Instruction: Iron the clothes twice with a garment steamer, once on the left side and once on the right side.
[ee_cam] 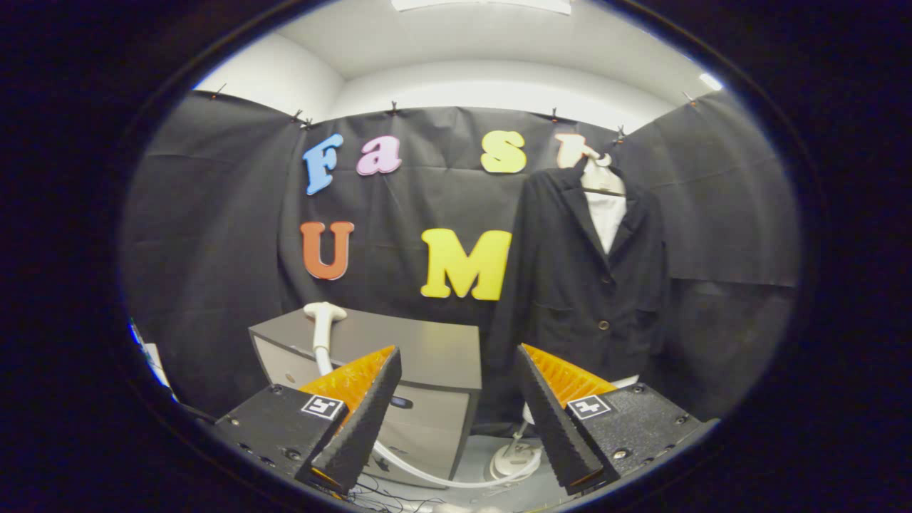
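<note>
Gripper (456, 399) fingers spread, empty; risk: grabbing the white steamer head (324, 313) on the grey cabinet (427, 349) snags its hose, missing dark hanging jacket (584, 285).

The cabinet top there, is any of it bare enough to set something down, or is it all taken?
Most of the cabinet top is bare, from the steamer head at its far left corner across to the jacket. It is crowded lower down: the hose loops across the floor to the steamer base. The open gripper holds nothing.
</note>
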`<state>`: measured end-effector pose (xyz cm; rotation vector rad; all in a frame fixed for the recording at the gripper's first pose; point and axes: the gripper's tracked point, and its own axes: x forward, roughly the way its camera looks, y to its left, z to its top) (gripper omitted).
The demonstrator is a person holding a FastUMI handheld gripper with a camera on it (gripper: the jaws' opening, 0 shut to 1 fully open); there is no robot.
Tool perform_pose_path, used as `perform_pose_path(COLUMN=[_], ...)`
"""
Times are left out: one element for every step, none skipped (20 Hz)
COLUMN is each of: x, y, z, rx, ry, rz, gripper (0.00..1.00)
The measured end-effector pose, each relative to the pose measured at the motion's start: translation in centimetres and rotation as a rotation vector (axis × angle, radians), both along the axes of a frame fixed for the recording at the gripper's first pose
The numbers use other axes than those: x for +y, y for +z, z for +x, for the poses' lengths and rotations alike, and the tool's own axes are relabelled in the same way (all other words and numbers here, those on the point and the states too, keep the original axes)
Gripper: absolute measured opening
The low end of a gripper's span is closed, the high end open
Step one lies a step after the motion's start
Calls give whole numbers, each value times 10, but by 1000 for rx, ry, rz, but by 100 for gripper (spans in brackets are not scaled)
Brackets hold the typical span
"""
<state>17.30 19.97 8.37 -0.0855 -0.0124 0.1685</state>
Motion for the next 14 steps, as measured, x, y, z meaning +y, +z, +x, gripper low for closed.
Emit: perform_pose_path(x=[19,42,60,78,97,117,137,157,177,192,209,223,233,245], y=[4,7,7,8,8,8,5,0,-6,-14,-22,-29,-36,-46], z=[10,21,30,41,50,61,72,84,93,100,108,120,128,139], rx=[0,7,16,23,27,39,53,70,90,112,138,159,179,204], ry=[44,94,131,170,209,243,279,314,347,377,409,429,443,456], rz=[-4,-9,-16,-23,-32,-44,-55,-65,-75,-85,-98,-105,-110,-116], gripper=[99,99,99,99,99,99,99,99,99,99,99,99,99,99])
